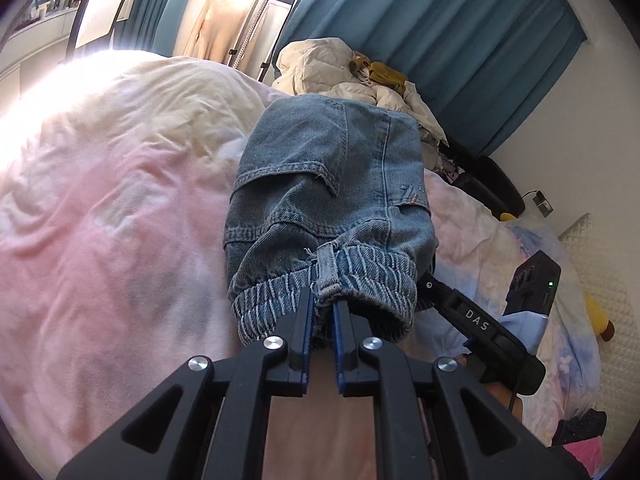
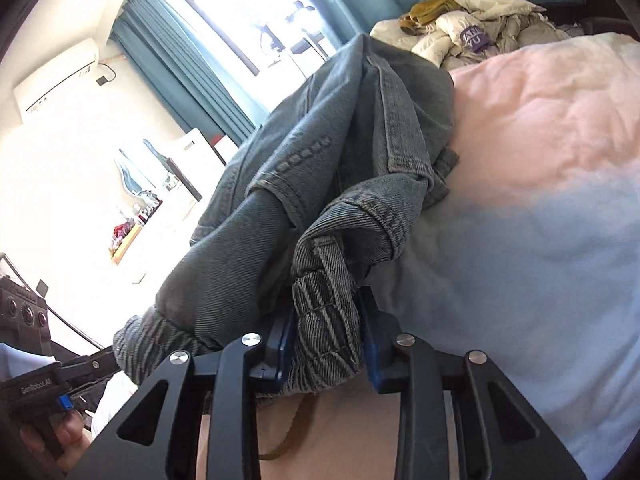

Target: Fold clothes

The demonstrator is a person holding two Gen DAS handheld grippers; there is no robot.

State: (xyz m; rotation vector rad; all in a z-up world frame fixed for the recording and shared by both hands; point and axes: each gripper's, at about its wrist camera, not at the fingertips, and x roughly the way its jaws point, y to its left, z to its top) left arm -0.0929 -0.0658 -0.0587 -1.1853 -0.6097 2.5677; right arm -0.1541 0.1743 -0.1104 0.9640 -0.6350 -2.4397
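Note:
A pair of blue denim jeans (image 1: pixel 328 184) hangs over the pink and blue duvet (image 1: pixel 112 208), held up by the waistband. My left gripper (image 1: pixel 322 300) is shut on the elastic waistband beside a belt loop. My right gripper (image 2: pixel 326 320) is shut on a bunched part of the same waistband, the jeans (image 2: pixel 320 160) stretching away from it above the duvet (image 2: pixel 540 160). The right gripper's body also shows in the left wrist view (image 1: pixel 476 324), at the far end of the waistband. The legs of the jeans are hidden behind the seat.
A heap of cream jackets and a mustard garment (image 1: pixel 352 76) lies at the far end of the bed. Teal curtains (image 1: pixel 460 48) and a garment steamer with a beige top (image 1: pixel 224 24) stand behind. A yellow plush toy (image 1: pixel 596 316) lies by the headboard.

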